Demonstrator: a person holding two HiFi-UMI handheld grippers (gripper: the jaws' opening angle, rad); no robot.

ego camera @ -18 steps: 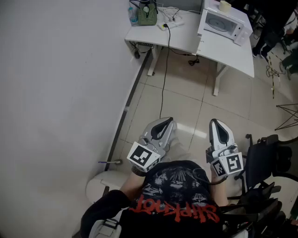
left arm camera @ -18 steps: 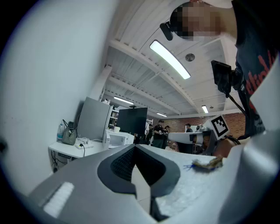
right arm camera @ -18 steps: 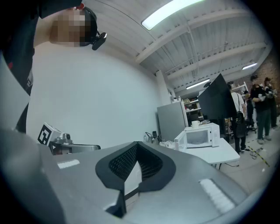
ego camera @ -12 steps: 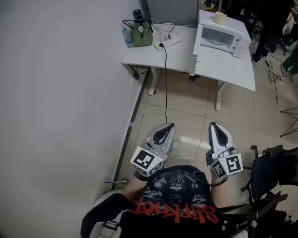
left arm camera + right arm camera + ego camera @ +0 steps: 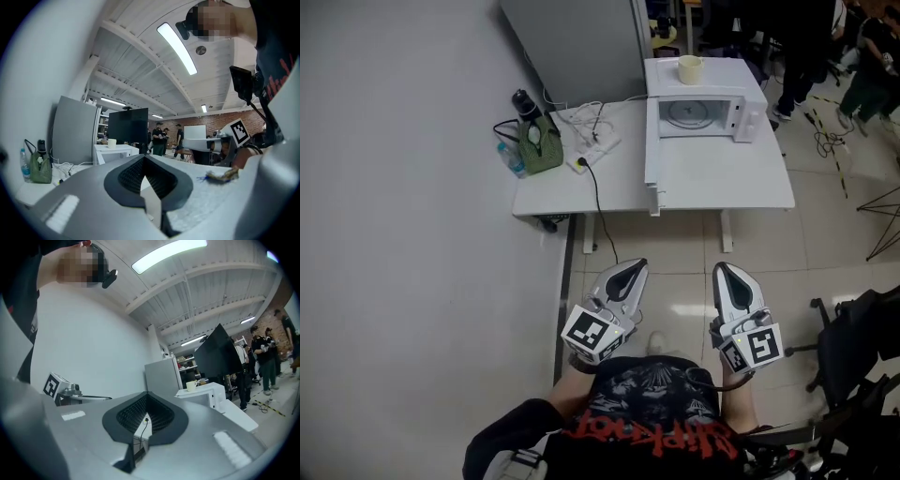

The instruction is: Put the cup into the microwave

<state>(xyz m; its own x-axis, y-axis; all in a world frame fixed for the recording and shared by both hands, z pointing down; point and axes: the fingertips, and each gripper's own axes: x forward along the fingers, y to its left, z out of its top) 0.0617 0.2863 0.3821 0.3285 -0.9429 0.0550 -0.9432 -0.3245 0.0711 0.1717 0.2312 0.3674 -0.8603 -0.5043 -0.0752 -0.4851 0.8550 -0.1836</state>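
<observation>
Pale yellow cup (image 5: 689, 68) stands on top of white microwave (image 5: 727, 77), door open. I see left gripper (image 5: 630, 271) and right gripper (image 5: 727, 275) well apart from it, jaws closed, empty.

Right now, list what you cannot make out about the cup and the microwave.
Cup contents: too small in the head view; both gripper views show only its side.
Microwave controls: too small in every view.
Whatever is under the table: hidden by the tabletop in the head view.
</observation>
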